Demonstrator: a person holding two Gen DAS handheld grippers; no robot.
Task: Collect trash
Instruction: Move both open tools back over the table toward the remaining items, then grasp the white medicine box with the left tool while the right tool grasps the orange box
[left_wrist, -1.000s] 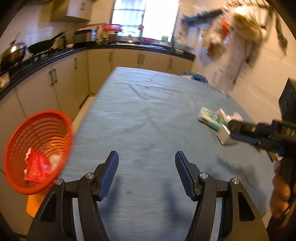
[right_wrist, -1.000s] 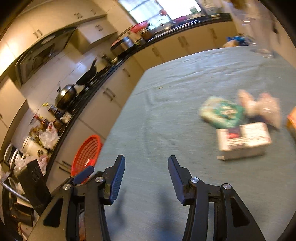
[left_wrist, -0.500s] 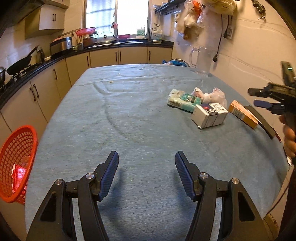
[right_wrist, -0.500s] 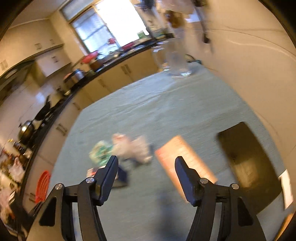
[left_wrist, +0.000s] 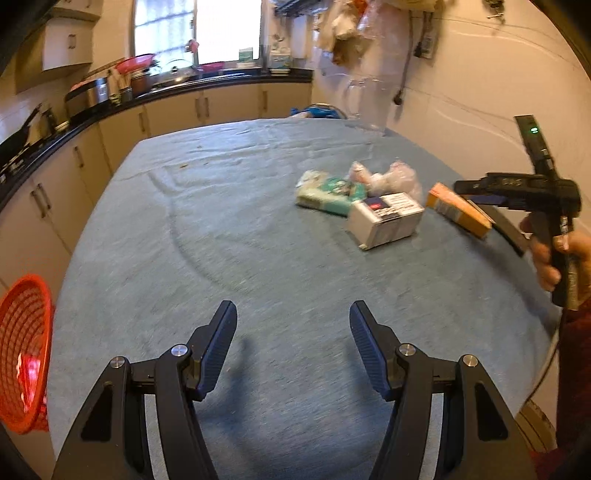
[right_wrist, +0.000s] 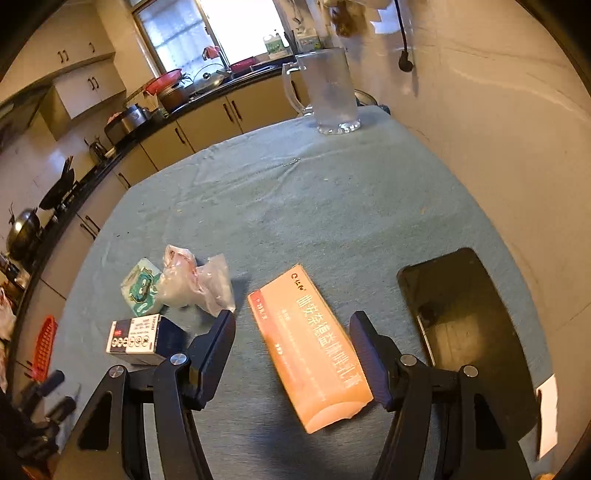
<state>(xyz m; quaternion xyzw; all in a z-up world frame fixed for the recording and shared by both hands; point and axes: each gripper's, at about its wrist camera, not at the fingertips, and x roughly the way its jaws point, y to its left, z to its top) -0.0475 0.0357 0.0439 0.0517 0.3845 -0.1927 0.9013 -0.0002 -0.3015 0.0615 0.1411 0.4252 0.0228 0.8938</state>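
**Right gripper over the orange box, left gripper idle above bare cloth**

Left wrist view: the left gripper hangs over the blue-grey cloth of the bench, its fingers spread apart with nothing between them. At two o'clock from it lies the trash: a green tissue pack, a crumpled plastic bag and a white box close together, with the orange box just beyond. A hand at three o'clock holds the right gripper next to that orange box. An orange basket hangs off the bench edge at nine o'clock.

Right wrist view: the right gripper has just been widening its fingers, which stand released; the orange box lies between them on the cloth, close to the right-hand one, though I can't tell whether it touches. A dark phone lies at three o'clock, the tissue pack, plastic bag and white box at nine to ten, a glass jug at twelve.
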